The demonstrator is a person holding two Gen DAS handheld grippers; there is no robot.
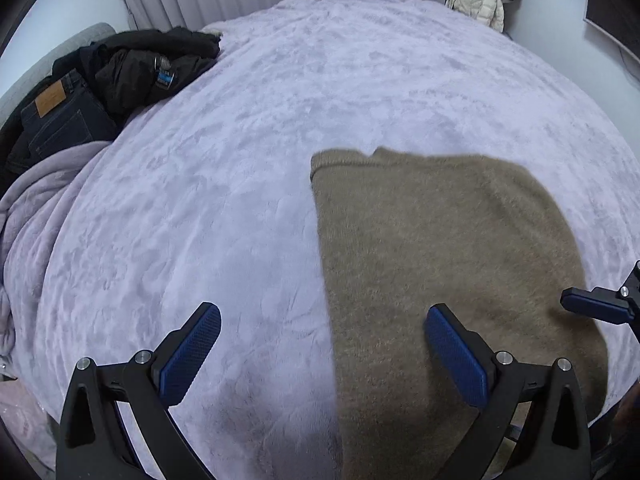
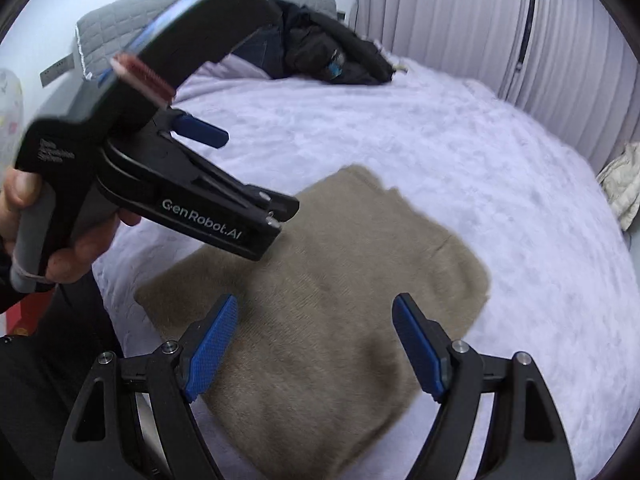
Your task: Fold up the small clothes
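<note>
On the lilac bed blanket (image 1: 248,168) the folded tan sweater (image 2: 328,320) lies flat beneath both left gripper (image 1: 324,354) and right gripper (image 2: 316,348), open and empty, seemingly just released.

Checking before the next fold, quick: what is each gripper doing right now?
Left gripper: open, empty, above the sweater edge.
Right gripper: open, empty, above the sweater.
</note>
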